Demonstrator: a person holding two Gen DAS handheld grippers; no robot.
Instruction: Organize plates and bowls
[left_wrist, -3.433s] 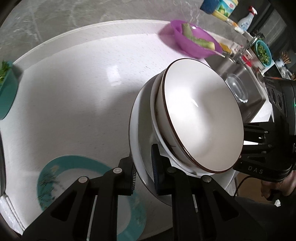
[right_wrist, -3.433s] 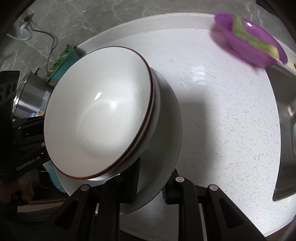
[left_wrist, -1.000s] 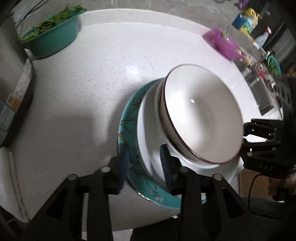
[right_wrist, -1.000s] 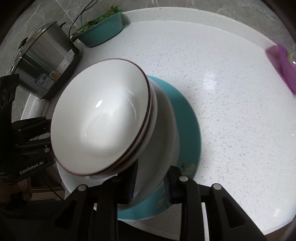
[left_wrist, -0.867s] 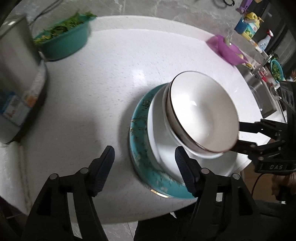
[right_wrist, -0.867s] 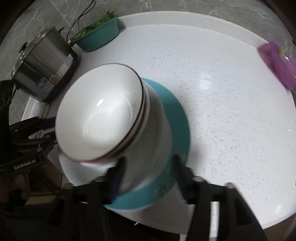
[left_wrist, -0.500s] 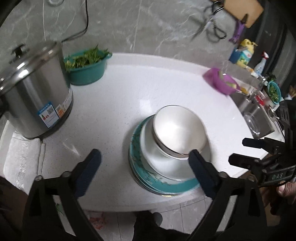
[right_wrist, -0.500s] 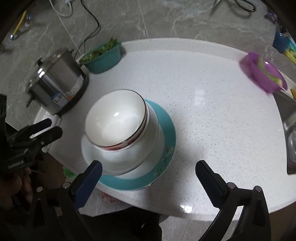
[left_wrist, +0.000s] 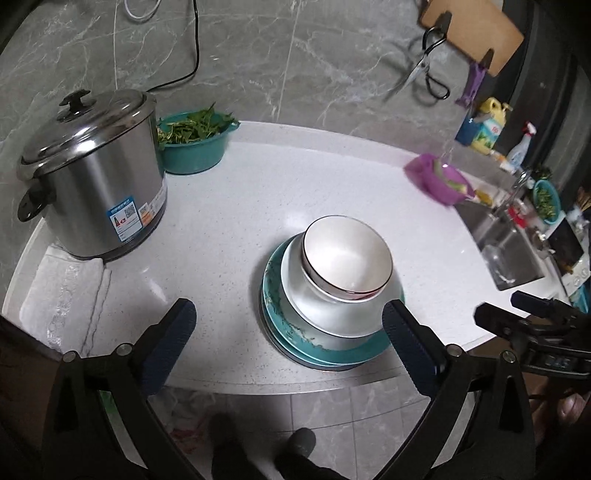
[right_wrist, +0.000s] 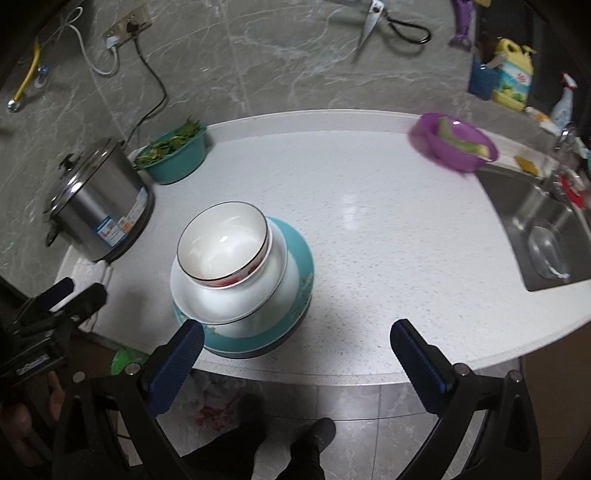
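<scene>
Both the left gripper (left_wrist: 286, 323) and right gripper (right_wrist: 295, 338) hover with jaws spread wide, empty, angled down over the stacked bowls (left_wrist: 347, 253) resting on plates (left_wrist: 332, 349) just ahead on the counter (left_wrist: 240, 206).

One white bowl (left_wrist: 347, 254), one white plate (left_wrist: 317, 310), one teal plate (left_wrist: 295, 332), one steel pot (left_wrist: 92, 177), one teal basin (left_wrist: 194, 144), one purple bowl (left_wrist: 439, 181), two scissors (left_wrist: 417, 70).

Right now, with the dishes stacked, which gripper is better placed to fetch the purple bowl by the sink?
Right, probably. Both the left gripper and the right gripper hang open and empty, but the purple bowl sits on the right gripper's side of the stack.
</scene>
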